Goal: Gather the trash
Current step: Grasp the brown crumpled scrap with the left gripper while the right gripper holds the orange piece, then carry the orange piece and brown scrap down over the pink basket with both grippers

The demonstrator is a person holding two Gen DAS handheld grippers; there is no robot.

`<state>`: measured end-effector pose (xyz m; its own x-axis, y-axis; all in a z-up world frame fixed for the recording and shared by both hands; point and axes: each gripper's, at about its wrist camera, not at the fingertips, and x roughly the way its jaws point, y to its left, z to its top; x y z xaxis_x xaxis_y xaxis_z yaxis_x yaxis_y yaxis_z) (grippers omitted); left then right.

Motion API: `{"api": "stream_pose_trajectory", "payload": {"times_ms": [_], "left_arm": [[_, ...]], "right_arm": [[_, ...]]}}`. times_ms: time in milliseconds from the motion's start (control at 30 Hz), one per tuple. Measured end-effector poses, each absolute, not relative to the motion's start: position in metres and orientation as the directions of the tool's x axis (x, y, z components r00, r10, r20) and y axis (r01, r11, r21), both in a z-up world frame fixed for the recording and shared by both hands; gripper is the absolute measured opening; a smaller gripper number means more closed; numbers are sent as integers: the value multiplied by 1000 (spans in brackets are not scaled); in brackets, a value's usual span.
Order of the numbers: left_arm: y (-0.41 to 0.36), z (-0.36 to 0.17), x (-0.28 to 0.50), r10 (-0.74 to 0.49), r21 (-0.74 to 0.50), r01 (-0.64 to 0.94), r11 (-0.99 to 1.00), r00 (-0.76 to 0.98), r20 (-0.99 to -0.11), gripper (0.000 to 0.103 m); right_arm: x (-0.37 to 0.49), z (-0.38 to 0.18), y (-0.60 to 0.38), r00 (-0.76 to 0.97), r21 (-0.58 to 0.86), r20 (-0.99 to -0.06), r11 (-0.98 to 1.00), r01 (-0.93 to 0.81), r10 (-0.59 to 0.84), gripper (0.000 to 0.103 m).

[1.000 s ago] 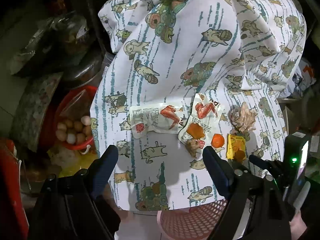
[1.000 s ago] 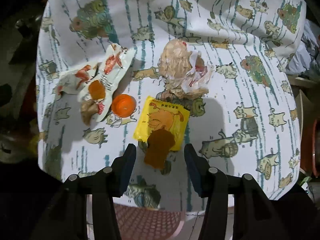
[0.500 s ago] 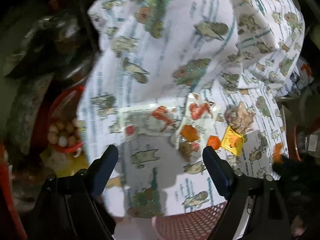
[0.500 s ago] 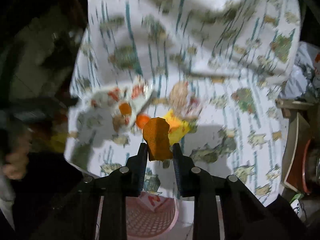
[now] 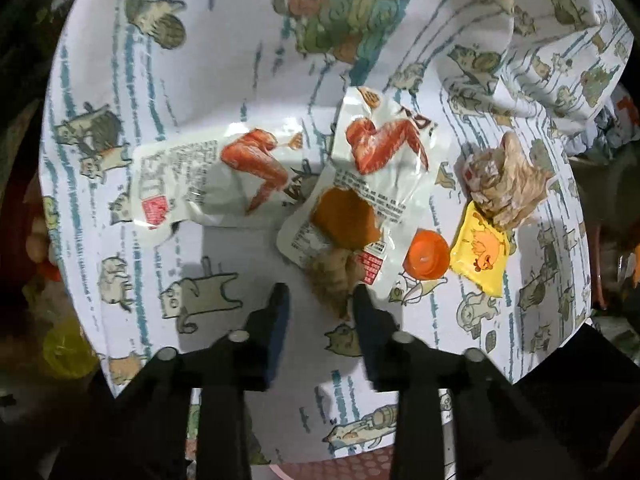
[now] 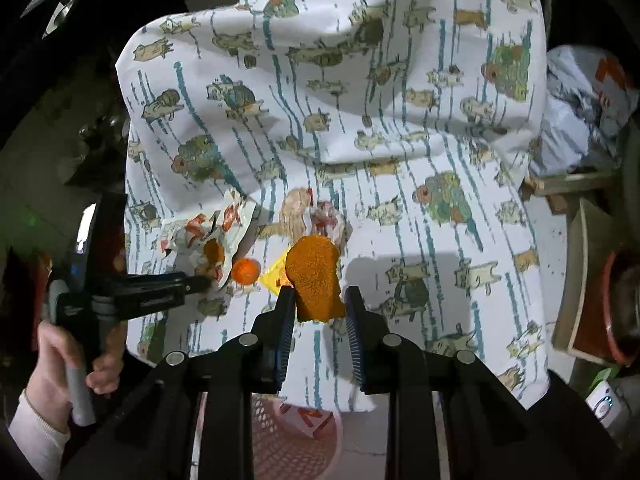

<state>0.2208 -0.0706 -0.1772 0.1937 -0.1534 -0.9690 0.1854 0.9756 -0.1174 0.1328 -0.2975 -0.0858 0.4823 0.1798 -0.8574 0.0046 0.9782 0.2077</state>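
pink mesh basket (image 6: 296, 432) is seen at the bottom centre of the right wrist view, right under the right gripper (image 6: 319, 304). that gripper is clamped on an orange peel piece (image 6: 316, 280), which is held up off the cat-print cloth (image 6: 400, 128), so the step in hand looks like carry-and-drop: one bit of trash is already lifted and the bin is directly below. release over the basket is probably what's called for next, with the peel lined up so it isn't dropped on the cloth edge.

in the left wrist view the left gripper (image 5: 318, 300) is held apart, low over the cloth, with a brownish scrap (image 5: 332, 276) sitting between its fingertips at lower centre. not gripped yet as far as can be told, so a close-and-lift is needed there.

further up the frame the rest is still to be collected: a chicken-wing wrapper (image 5: 368, 184) at centre, a second wrapper (image 5: 208, 180) to its left, an orange cap (image 5: 426, 254), a yellow sachet (image 5: 480, 254) and a crumpled tissue (image 5: 506, 184) at right.
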Motion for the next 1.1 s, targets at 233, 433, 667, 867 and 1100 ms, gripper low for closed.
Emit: {"api": "stream_pose_trajectory", "payload": {"times_ms": [233, 433, 667, 867, 1100], "left_arm": [[-82, -177, 220, -137, -89, 212, 973, 224, -965, 19], [-81, -145, 208, -184, -126, 221, 967, 267, -946, 19], [-71, -72, 172, -217, -114, 256, 960, 420, -881, 19], [-40, -35, 136, -232, -126, 228, 966, 537, -811, 19], [-36, -20, 89, -258, -152, 230, 961, 560, -787, 19]], "right_arm": [[132, -90, -299, 464, 222, -864, 975, 5, 195, 27], [129, -82, -300, 492, 216, -849, 976, -7, 191, 27], [118, -60, -289, 534, 229, -818, 972, -42, 216, 27], [95, -40, -271, 575, 237, -780, 967, -94, 247, 27], [64, -16, -244, 614, 225, -740, 961, -161, 276, 27]]}}
